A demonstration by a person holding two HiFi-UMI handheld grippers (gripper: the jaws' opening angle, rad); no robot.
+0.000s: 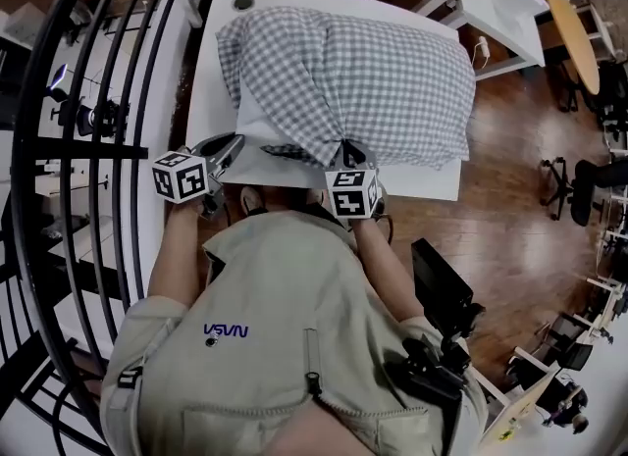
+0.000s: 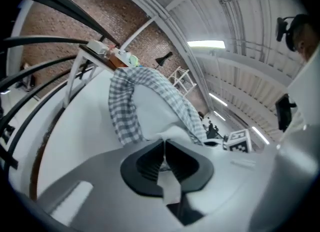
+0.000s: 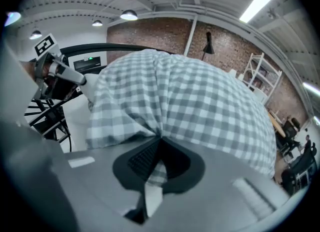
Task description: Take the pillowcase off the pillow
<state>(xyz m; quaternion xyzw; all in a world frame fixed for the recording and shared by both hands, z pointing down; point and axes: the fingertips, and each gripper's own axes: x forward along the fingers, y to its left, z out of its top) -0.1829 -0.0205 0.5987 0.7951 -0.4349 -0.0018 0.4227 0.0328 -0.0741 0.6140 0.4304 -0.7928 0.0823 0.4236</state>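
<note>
On the tabletop (image 1: 211, 62): we find the pillow (image 1: 257, 130), its near-left corner bare of the checked pillowcase (image 1: 363, 72).
Left gripper (image 2: 163, 143): clamped on that white corner.
Right gripper (image 3: 159, 143): pinching pillowcase cloth.

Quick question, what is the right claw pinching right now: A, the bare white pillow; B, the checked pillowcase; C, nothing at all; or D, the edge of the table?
B: the right claw is shut on a gathered fold of the checked pillowcase, and the fabric bunches into its jaws.
</note>
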